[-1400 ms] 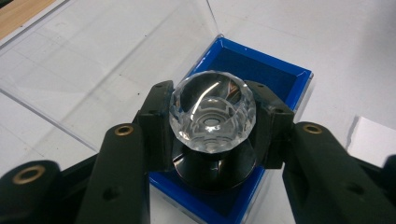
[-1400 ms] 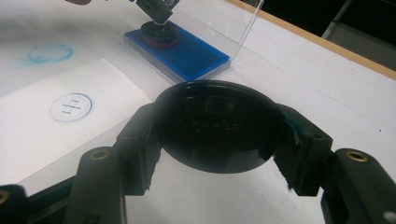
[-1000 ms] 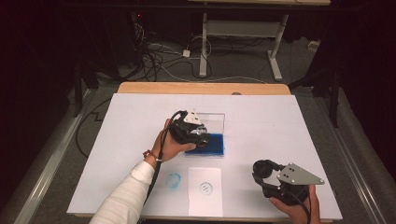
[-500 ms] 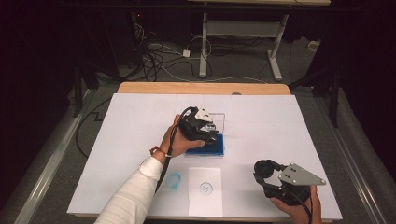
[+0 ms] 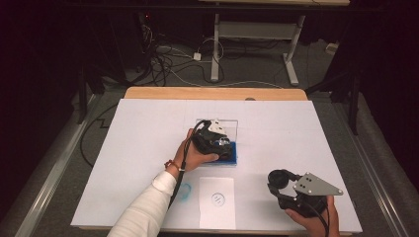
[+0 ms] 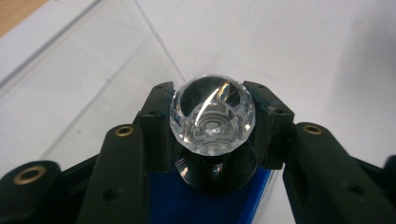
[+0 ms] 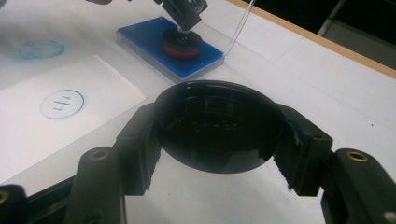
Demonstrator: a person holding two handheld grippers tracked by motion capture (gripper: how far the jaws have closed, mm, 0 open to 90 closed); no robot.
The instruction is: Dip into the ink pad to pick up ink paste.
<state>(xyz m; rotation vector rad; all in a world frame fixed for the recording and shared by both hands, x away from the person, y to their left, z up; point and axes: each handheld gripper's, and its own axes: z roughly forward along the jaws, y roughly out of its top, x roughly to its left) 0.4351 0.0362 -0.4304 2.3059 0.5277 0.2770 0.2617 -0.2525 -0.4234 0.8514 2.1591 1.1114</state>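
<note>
**Stamp pressed to the blue pad while its cap waits in the other gripper**

A stamp with a faceted clear crystal knob [image 6: 213,120] is being held by that knob between the two black jaws of the left gripper [image 6: 213,116], which are closing on it from either side. Its dark round base, ringed in red in the right gripper view [image 7: 182,45], is sitting on the blue ink pad [image 7: 154,39], near the pad's middle. The pad is lying in an open clear plastic case, whose transparent lid [image 6: 84,79] is standing up behind it and letting the white table covering show through.

In the high view the left gripper [image 5: 213,143] is pointing down over the blue pad [image 5: 232,157] near the centre of the table [image 5: 148,128], with the person's left hand [image 5: 195,155] wrapping around it and a white sleeve [image 5: 148,210] running in from the bottom edge.

Nearer the person, a white sheet of paper [image 5: 216,202] is lying flat, carrying one round blue stamp print [image 5: 218,199]. Just to its left, a second, fainter blue ring [image 5: 185,190] is marking the table covering itself.

The right gripper [image 7: 219,135] is gripping a round black cap [image 7: 219,133], its jaws pressing against the cap's rim with the hollow side facing the camera. In the high view that gripper [image 5: 284,185] is resting near the table's front right corner, well apart from the pad, with its grey three-cornered plate [image 5: 316,185] on top.
</note>
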